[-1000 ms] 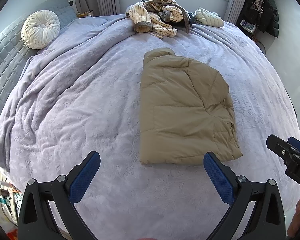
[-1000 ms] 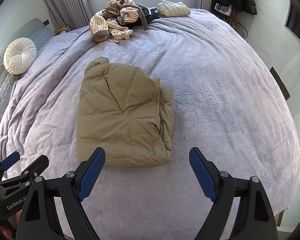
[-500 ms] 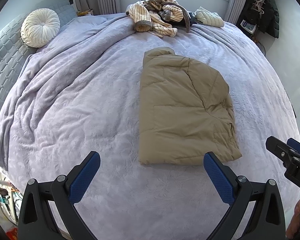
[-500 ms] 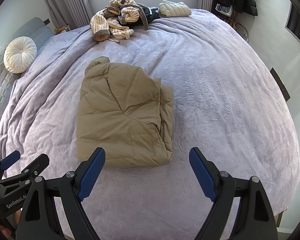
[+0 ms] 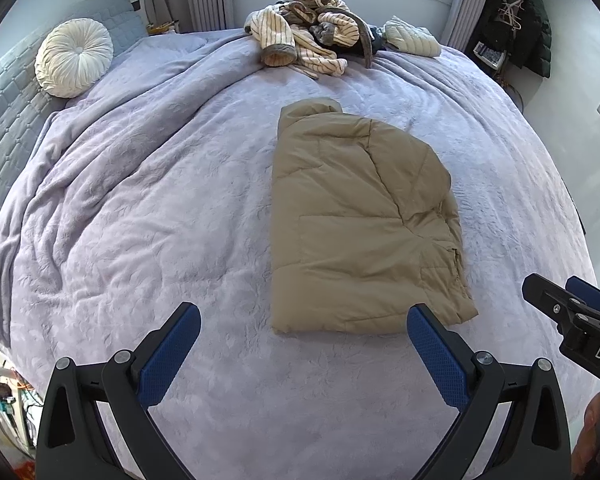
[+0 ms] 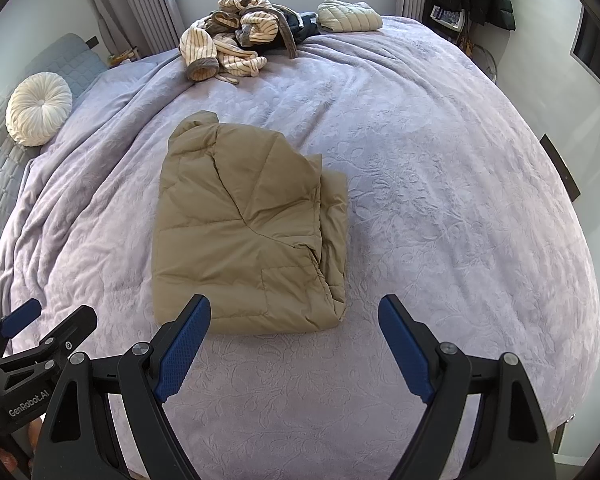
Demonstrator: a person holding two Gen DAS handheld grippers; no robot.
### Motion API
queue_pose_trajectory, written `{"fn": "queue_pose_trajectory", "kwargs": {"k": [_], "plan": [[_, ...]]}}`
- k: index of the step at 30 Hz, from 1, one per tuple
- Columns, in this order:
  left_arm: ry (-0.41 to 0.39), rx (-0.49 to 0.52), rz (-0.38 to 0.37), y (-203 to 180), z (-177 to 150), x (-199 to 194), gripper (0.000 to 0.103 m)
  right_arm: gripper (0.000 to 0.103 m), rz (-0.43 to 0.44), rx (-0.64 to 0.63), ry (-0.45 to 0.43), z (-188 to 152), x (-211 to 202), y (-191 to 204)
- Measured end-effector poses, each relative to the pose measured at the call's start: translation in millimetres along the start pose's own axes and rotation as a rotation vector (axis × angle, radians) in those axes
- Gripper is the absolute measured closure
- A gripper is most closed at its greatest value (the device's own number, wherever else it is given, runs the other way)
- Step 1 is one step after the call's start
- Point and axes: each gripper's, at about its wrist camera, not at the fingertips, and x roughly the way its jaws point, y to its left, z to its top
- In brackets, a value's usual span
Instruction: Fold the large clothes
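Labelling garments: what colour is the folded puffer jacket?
Tan puffer jacket; clearest in the left wrist view.

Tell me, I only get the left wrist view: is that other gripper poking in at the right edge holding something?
Observer: No. The right gripper has its jaws wide open, with only the blanket showing between them.
Operator: Is the tan jacket's right side tidy?
Observer: Not quite. In the right wrist view the jacket shows a lower layer sticking out along its right edge, past the top fold.
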Motion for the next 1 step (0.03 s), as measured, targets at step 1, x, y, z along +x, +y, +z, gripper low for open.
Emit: {"fn": "queue_pose_trajectory", "kwargs": {"k": [1], "plan": [[0.001, 0.001, 0.0, -0.3, 0.5, 0.2, 0.0, 0.015, 0.0, -0.001, 0.0, 0.5, -0.1, 0.4]]}}
